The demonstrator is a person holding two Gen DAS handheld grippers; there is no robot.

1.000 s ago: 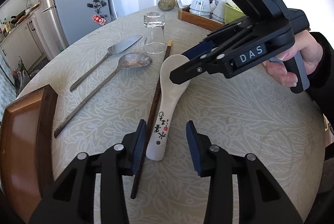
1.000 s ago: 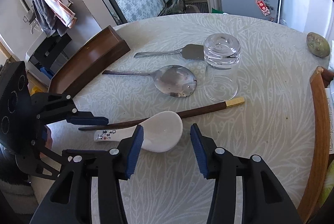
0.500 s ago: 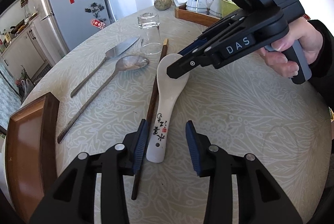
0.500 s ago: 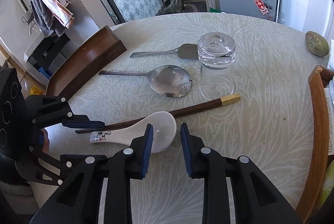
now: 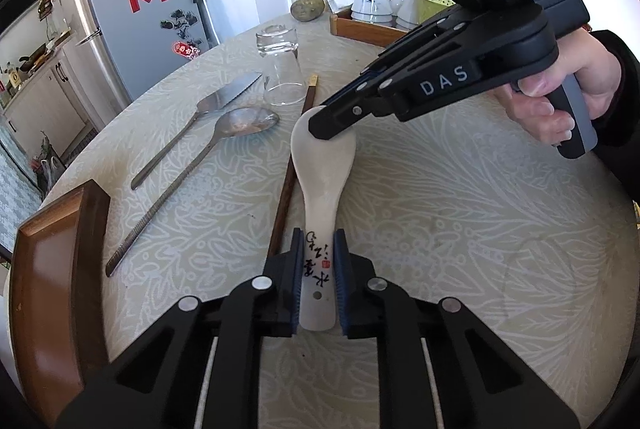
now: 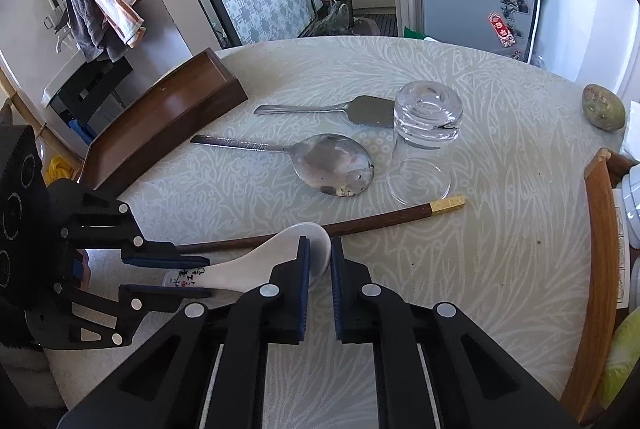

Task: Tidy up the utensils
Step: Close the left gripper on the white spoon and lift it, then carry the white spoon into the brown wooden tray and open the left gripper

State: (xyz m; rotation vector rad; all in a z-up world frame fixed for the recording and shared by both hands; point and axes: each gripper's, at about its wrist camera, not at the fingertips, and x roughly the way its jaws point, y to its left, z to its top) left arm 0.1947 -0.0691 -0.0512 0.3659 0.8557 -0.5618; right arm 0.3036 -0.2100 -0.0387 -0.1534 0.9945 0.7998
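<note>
Ceramic spoon (image 5: 323,165): left gripper (image 5: 317,261) clamps handle, right gripper (image 6: 319,265) pinches bowl rim; chopstick (image 6: 380,223) alongside, touching.

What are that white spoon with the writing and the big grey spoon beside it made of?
The white spoon looks like glazed ceramic: glossy, opaque, thick-walled, with painted characters. The grey spoon appears to be metal, probably stainless steel: a shiny, reflective bowl, somewhat smudged, on a thin textured handle.

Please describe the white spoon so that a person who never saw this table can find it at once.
On the round table with the pale leaf-pattern cloth, look beside the long dark chopstick. The white ceramic spoon lies there, its handle between the left gripper pads. Unlike the metal spoon, it is white with black characters.
</note>
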